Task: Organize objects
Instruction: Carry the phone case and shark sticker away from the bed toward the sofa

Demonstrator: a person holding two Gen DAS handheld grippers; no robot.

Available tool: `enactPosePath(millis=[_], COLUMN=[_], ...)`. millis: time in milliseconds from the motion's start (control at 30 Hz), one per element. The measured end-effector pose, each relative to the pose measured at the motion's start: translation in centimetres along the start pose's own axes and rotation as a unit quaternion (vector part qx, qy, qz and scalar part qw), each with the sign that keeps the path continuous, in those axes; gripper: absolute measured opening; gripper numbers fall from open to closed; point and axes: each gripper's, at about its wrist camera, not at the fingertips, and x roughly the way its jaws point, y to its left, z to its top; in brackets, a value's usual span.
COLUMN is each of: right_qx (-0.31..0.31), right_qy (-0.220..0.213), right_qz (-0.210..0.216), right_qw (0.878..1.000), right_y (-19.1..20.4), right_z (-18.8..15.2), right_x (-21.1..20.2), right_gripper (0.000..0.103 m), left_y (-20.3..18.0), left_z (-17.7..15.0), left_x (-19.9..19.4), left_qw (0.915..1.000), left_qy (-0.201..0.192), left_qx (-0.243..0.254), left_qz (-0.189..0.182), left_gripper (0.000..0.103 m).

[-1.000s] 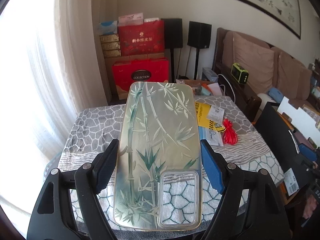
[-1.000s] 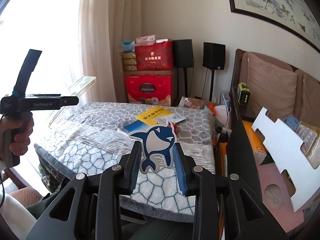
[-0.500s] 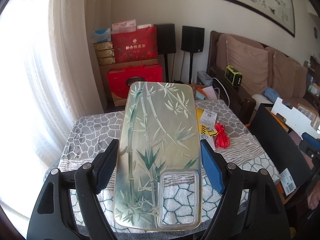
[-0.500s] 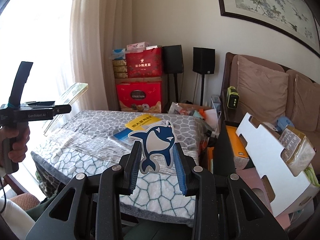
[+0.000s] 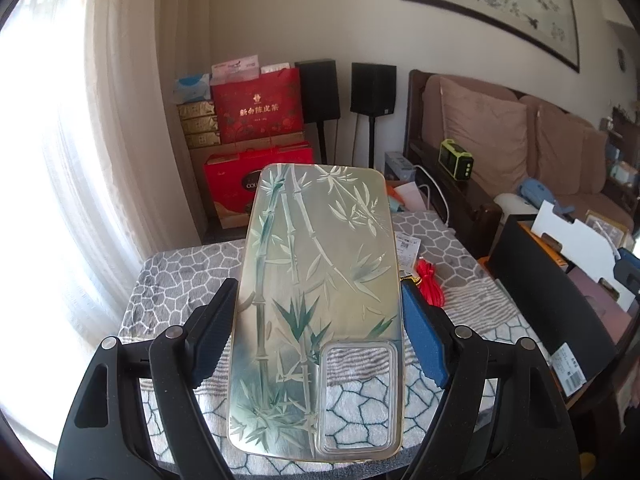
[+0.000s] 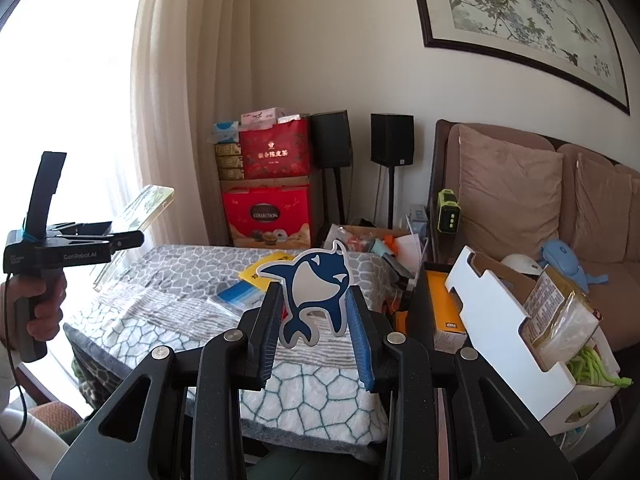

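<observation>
We find the left gripper [image 5: 318, 332] clamped on the bamboo phone case [image 5: 316, 300]; the right gripper [image 6: 316, 320] pinches the whale sticker [image 6: 314, 292] above the table [image 6: 312, 392].

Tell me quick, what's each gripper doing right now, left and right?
Left gripper: closed on the bamboo-print phone case.
Right gripper: closed on the blue and white whale cutout.

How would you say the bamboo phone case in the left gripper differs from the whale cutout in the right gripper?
The phone case is a see-through rounded rectangle; the whale cutout is opaque and whale-shaped. The case is green and gold, the cutout blue and white. The case spreads the left gripper wider than the cutout spreads the right gripper. Both are held above the table.
</observation>
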Motion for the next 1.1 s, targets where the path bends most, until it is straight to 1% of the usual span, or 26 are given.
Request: enactPosePath(millis=[300, 800, 1100], right_qx=[0.0, 0.001, 0.003], right_qy=[-0.016, -0.036, -0.046], right_qz=[-0.001, -0.018, -0.025], right_qw=[1.0, 0.999, 0.999], right_y=[-0.2, -1.4, -1.8], right_z=[0.9, 1.9, 2.4], right_x=[-1.4, -3.4, -4.6], right_gripper=[0.032, 0.032, 0.032], left_y=[-0.9, -0.7, -1.5], left_z=[0.9, 2.3, 3.1], left_x=[-1.0, -2.7, -3.4], left_qw=[0.9998, 0.9988, 0.998], left_qy=[-0.019, -0.047, -0.06], left_qx=[0.002, -0.003, 0.007], left_qz=[-0.009, -0.014, -0.021], left_gripper=[0.076, 0.076, 0.076])
